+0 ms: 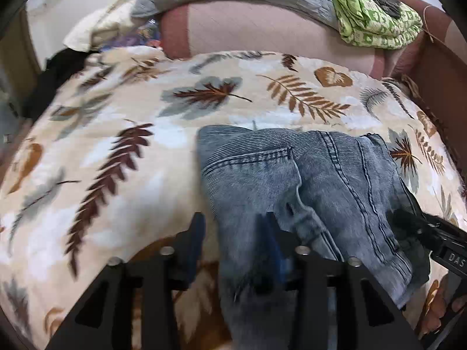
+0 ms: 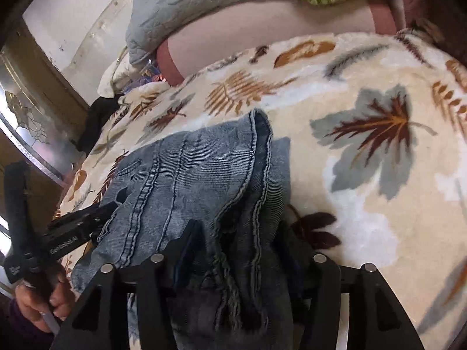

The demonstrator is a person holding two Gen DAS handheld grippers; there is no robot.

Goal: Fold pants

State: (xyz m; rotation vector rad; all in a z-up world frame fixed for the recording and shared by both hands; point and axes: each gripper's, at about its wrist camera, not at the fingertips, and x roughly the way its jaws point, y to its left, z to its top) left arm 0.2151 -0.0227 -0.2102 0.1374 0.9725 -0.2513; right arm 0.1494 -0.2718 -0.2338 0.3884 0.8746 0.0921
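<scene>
While both tongs – left tongs (image 1: 233,230), right tongs (image 2: 242,239) – stand parted, pads not pressing, jeans (image 1: 306,180) lie bunched between and beyond them on the bed (image 1: 116,145) – soft, heavyish denim; grip the stiff seamed edges

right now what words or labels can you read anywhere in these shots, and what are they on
"DAS", cut off by the frame edge: on the right gripper body.
White lettering on the left gripper body: too blurred to read.
The jeans and leaf-print blanket show no text.

Bare leaf-print blanket (image 1: 116,134) left of the jeans (image 1: 292,175); pillows (image 1: 262,32), perhaps clothes, behind.
</scene>
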